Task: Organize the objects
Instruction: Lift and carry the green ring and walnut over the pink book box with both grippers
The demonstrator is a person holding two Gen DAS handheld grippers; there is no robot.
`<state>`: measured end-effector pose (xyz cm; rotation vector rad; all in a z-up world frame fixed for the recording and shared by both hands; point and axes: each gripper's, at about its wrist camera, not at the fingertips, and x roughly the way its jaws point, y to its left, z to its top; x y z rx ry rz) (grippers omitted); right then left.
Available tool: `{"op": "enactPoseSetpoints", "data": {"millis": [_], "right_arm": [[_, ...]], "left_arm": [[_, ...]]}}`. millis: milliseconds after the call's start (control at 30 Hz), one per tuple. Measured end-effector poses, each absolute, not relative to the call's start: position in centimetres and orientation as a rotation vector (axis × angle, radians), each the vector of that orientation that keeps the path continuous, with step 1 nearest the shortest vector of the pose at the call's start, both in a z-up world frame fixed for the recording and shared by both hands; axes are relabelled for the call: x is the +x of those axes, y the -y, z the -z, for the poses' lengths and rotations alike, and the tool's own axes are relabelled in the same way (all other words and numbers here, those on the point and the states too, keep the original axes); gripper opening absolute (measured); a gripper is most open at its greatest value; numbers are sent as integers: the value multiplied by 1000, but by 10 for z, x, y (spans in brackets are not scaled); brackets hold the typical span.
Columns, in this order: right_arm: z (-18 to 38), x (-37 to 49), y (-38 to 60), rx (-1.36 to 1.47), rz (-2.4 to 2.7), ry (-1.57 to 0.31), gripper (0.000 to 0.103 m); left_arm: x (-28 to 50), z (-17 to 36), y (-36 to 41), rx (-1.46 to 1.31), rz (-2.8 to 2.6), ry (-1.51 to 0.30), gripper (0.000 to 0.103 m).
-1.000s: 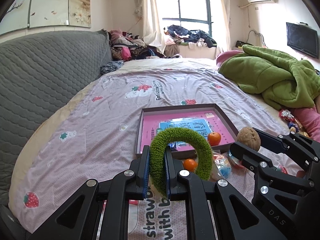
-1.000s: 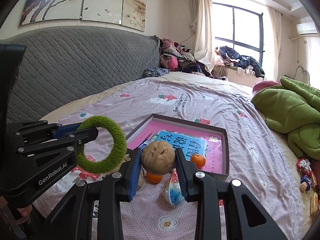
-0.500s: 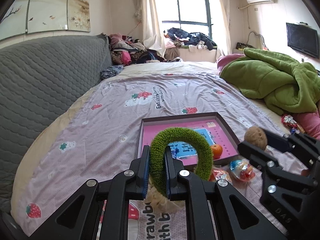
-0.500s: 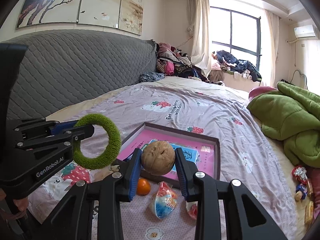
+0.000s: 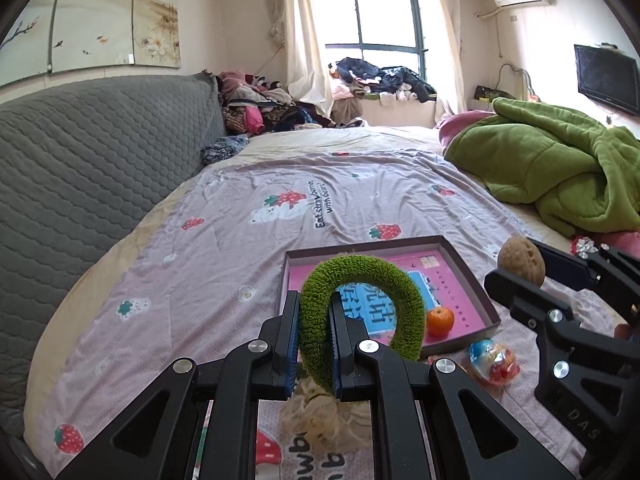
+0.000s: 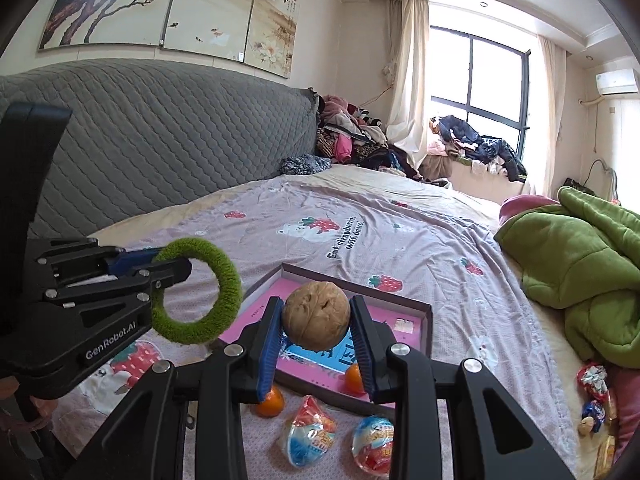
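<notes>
Left wrist view: a green fuzzy ring (image 5: 362, 306) is pinched by its rim between the pads of the left gripper (image 5: 314, 344) and held upright above the bedspread (image 5: 224, 248), in front of a shallow box (image 5: 472, 280) with a pink sheet inside. One orange (image 5: 439, 321) lies in the box. Right wrist view: a walnut (image 6: 317, 317) is clamped between the pads of the right gripper (image 6: 318, 350), above the box's near edge. A second orange (image 6: 270, 404) and two wrapped sweets (image 6: 306, 436) lie on the bedspread just before the box.
</notes>
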<state>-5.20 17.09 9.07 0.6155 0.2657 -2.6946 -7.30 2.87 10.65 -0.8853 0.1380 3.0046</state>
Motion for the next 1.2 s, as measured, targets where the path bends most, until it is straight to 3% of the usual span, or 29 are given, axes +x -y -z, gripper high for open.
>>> {"op": "enactPoseSetpoints", "data": {"millis": [1200], "right_arm": [[-79,-134,-187,643,2715,-305,34]], "left_arm": [[-166,-76,-46,-995,-2976,-212,13]]}}
